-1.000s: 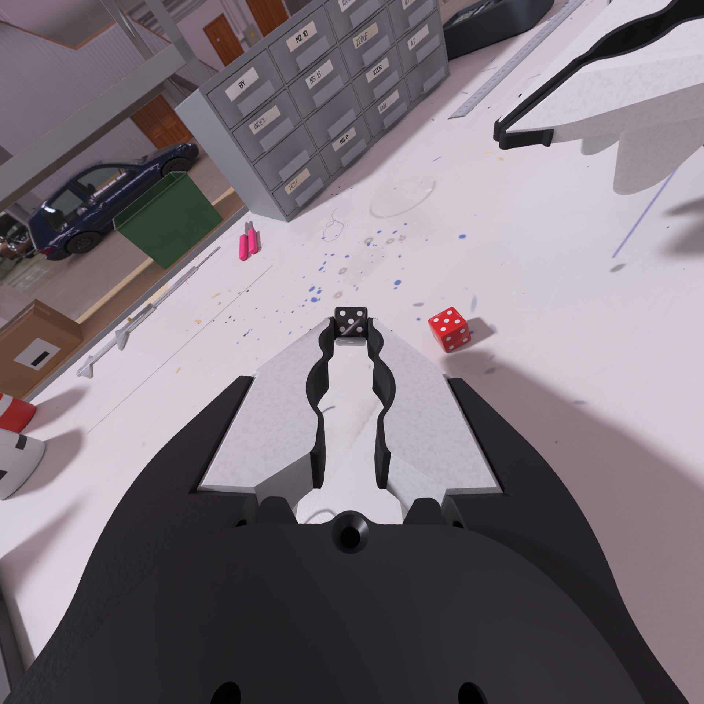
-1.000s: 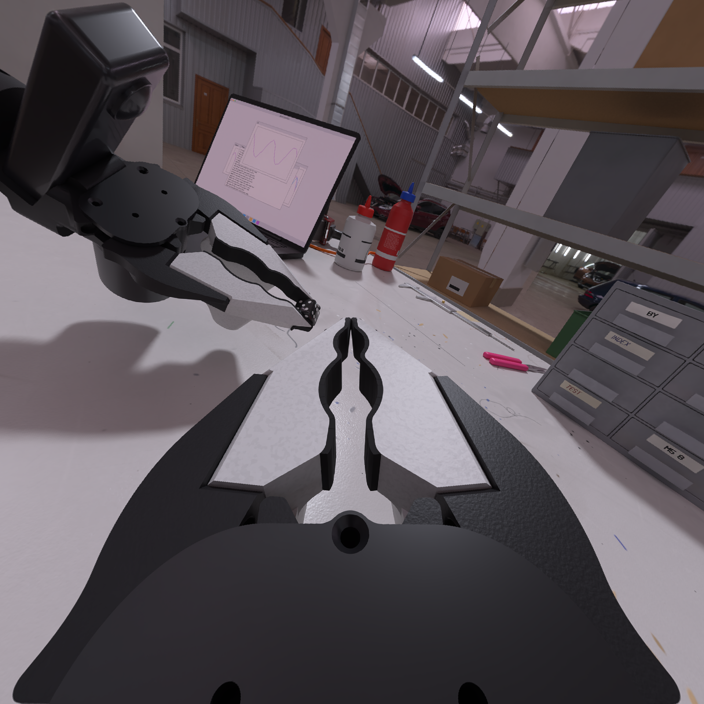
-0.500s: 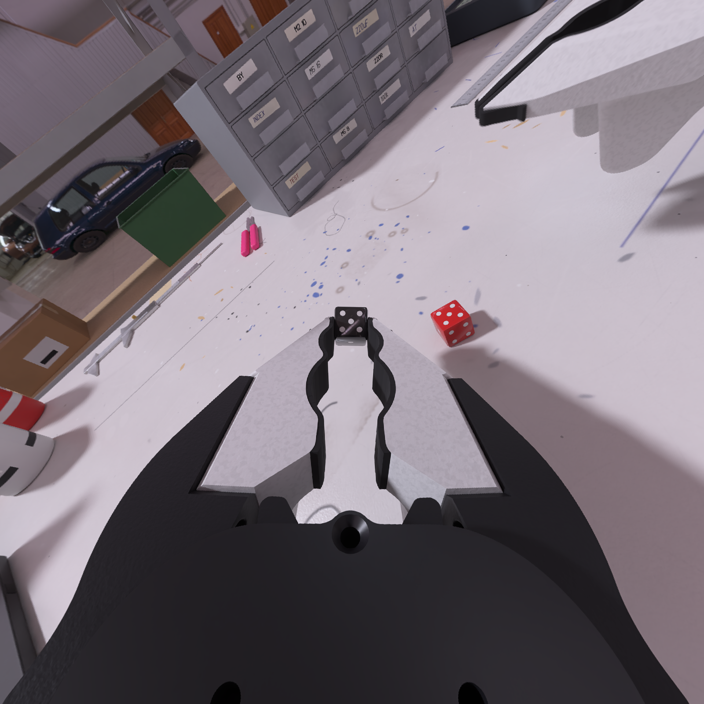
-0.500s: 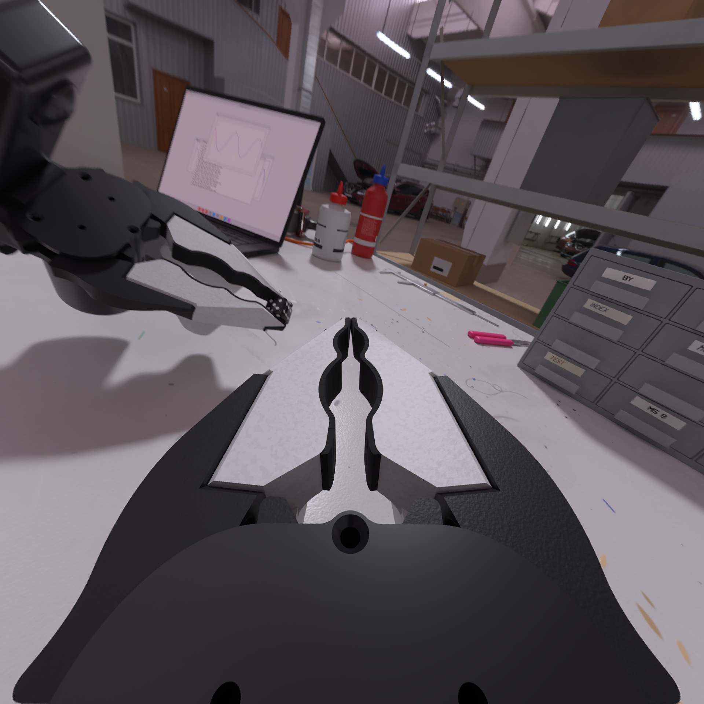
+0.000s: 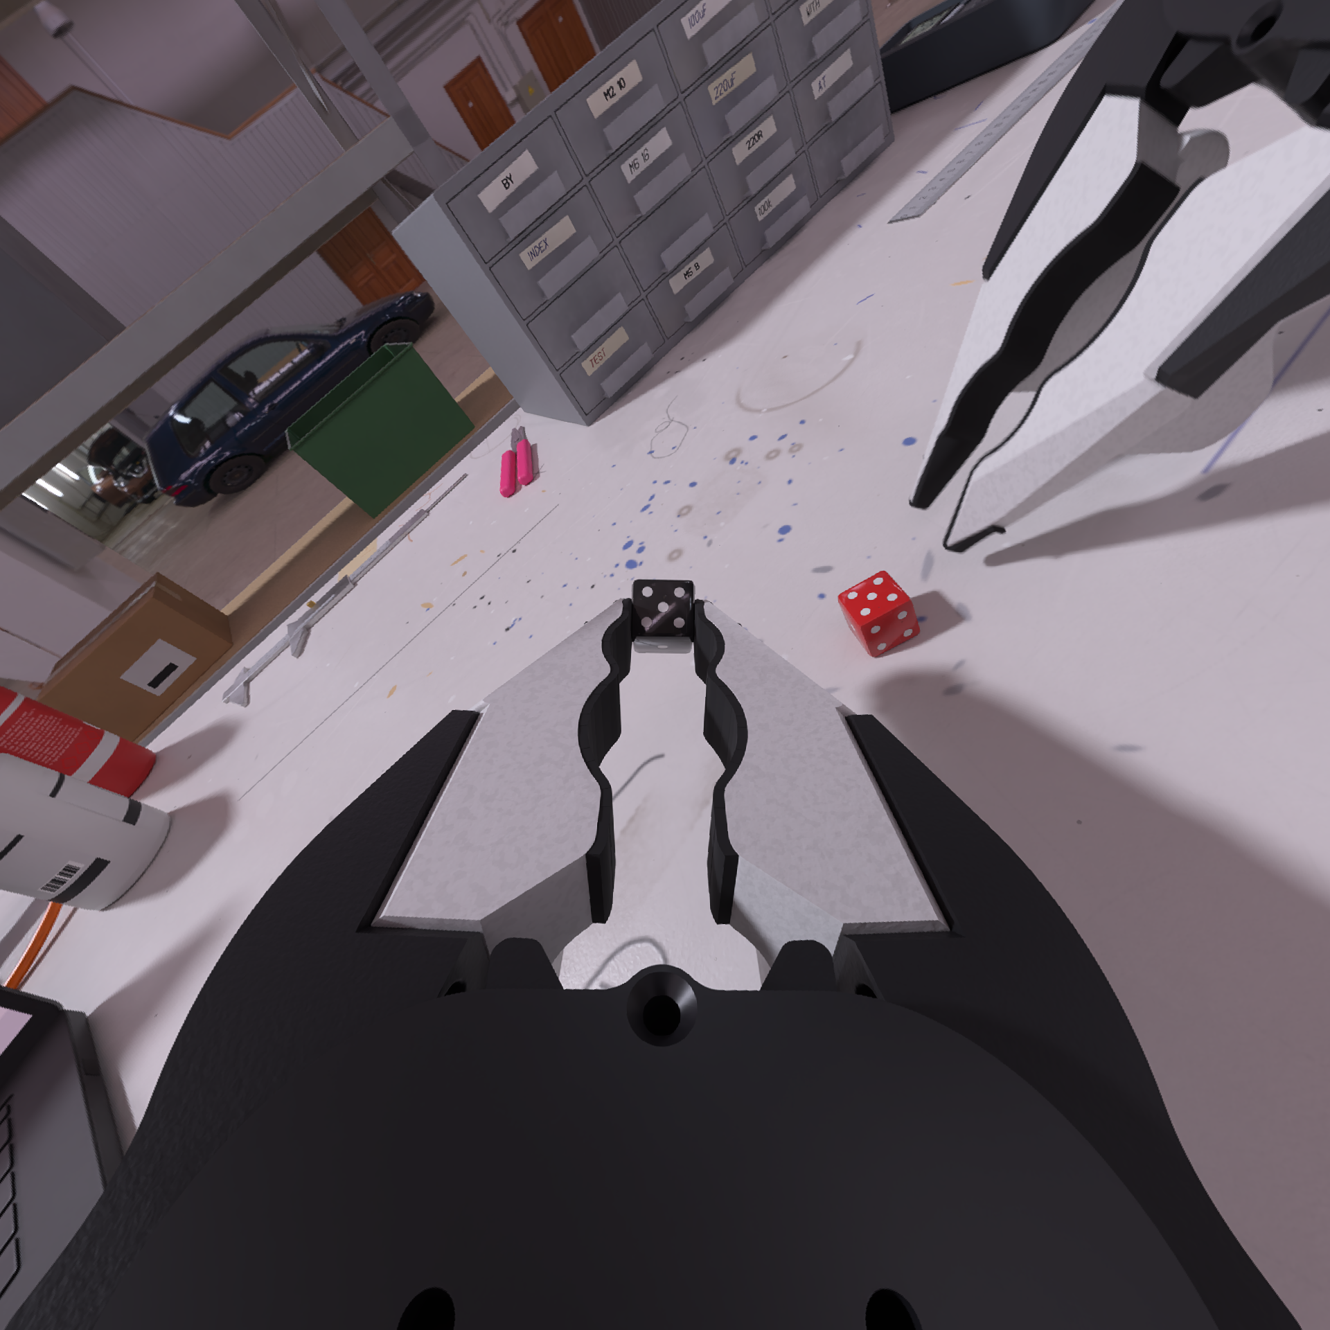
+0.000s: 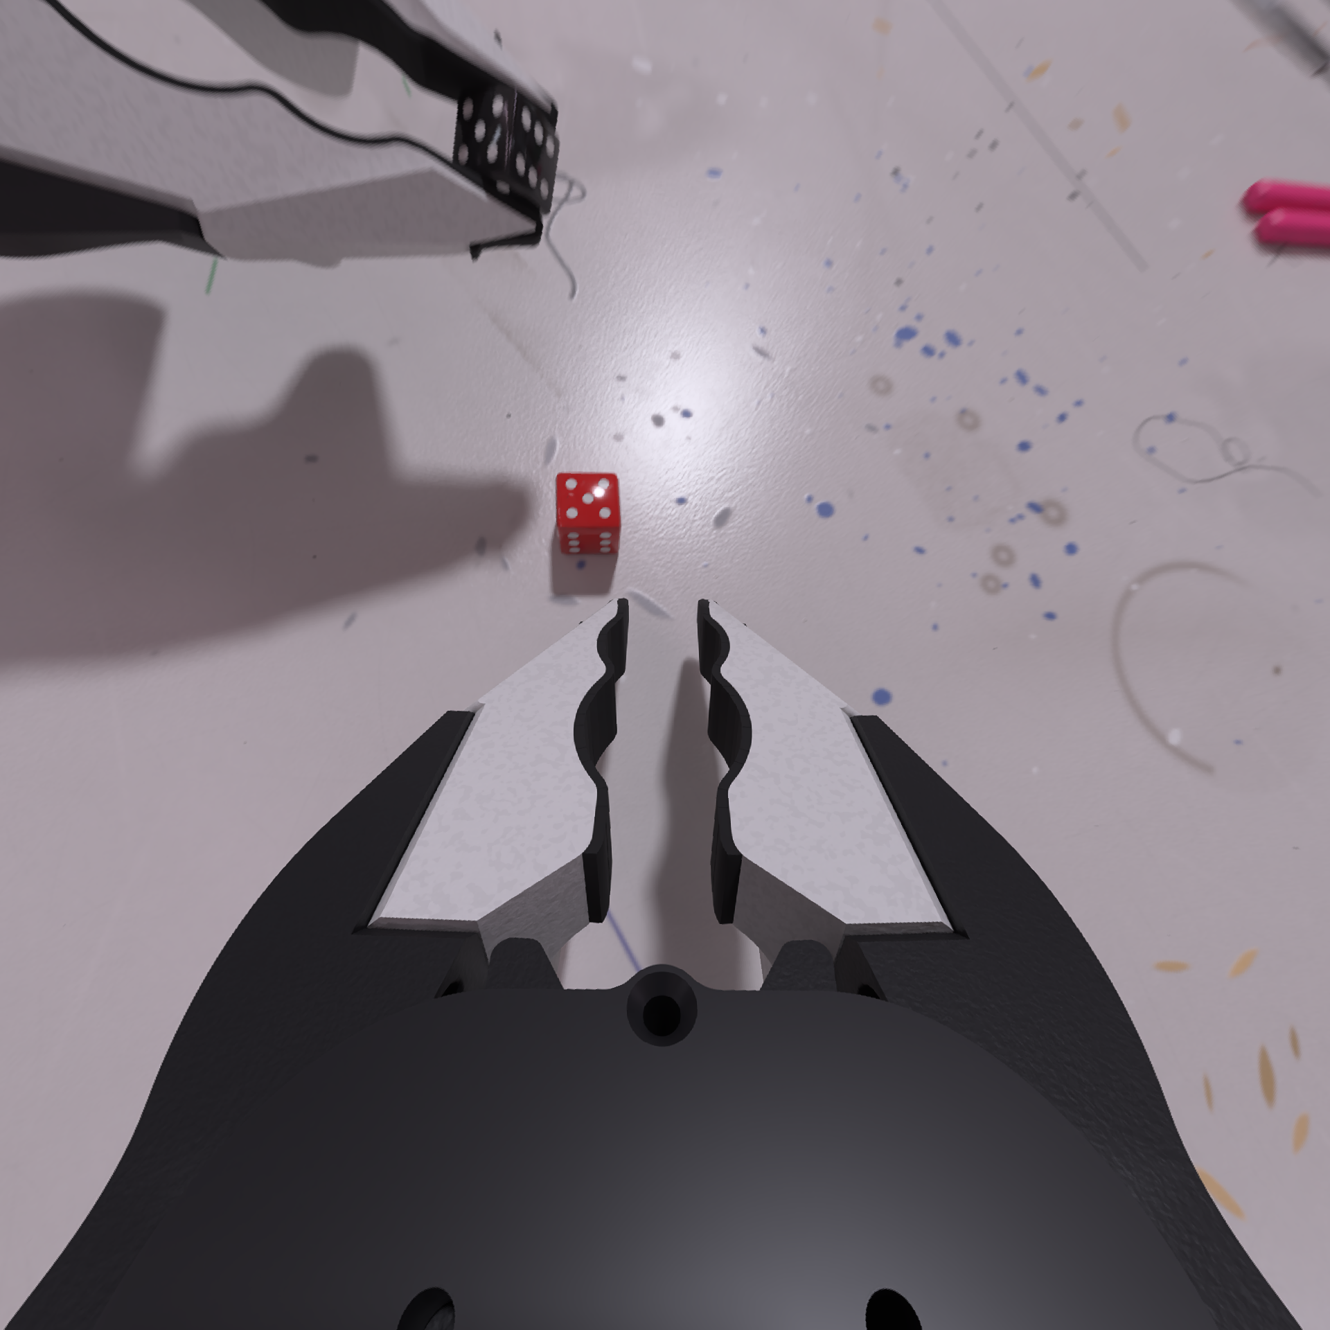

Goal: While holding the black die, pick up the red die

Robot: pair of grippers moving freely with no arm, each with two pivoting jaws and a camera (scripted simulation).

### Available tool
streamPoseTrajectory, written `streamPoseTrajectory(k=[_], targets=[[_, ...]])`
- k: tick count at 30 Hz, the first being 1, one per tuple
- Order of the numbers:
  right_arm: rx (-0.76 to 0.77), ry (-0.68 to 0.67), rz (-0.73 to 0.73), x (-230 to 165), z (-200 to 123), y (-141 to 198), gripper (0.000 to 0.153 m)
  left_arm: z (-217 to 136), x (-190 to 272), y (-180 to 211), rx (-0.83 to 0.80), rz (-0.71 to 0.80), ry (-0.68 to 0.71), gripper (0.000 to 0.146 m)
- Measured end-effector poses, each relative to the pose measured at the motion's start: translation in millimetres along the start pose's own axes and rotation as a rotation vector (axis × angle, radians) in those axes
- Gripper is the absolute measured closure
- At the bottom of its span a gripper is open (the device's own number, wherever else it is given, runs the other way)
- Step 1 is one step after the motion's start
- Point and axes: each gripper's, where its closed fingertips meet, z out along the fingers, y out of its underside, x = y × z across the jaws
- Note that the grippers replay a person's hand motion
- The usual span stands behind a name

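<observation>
My left gripper (image 5: 663,620) is shut on the black die (image 5: 662,609), held at its fingertips above the white table. The black die also shows in the right wrist view (image 6: 505,141), at the upper left, gripped by the left gripper (image 6: 511,155). The red die (image 6: 586,512) lies on the table (image 6: 792,446), just ahead and slightly left of my right gripper (image 6: 663,610), which is open and empty and points down at the table. In the left wrist view the red die (image 5: 877,613) sits to the right, with the right gripper (image 5: 950,522) above and beyond it.
A grey drawer cabinet (image 5: 648,209) stands at the back of the table. Pink-handled pliers (image 5: 516,464) lie near the far edge and also show in the right wrist view (image 6: 1292,216). White and red bottles (image 5: 72,820) lie at the left. Blue paint specks dot the table.
My right gripper has tilted down to face the table, come in over the red die and opened its jaws. My left gripper keeps hold of the black die.
</observation>
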Motion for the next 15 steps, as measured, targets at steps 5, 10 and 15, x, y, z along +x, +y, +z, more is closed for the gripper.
streamPoseTrajectory(k=[5, 10, 15], targets=[[-0.013, -0.125, 0.037, -22, 5, -2, 0.134, -1, -2, 1, -0.004, -0.009, -0.011, 0.13], [0.127, -0.379, 0.038, -36, -7, -24, 0.134, -4, -9, -1, 0.018, -0.029, -0.056, 0.13], [0.162, -0.568, -0.374, -28, -25, -31, 0.101, -13, -25, -4, 0.076, -0.102, -0.127, 0.13]])
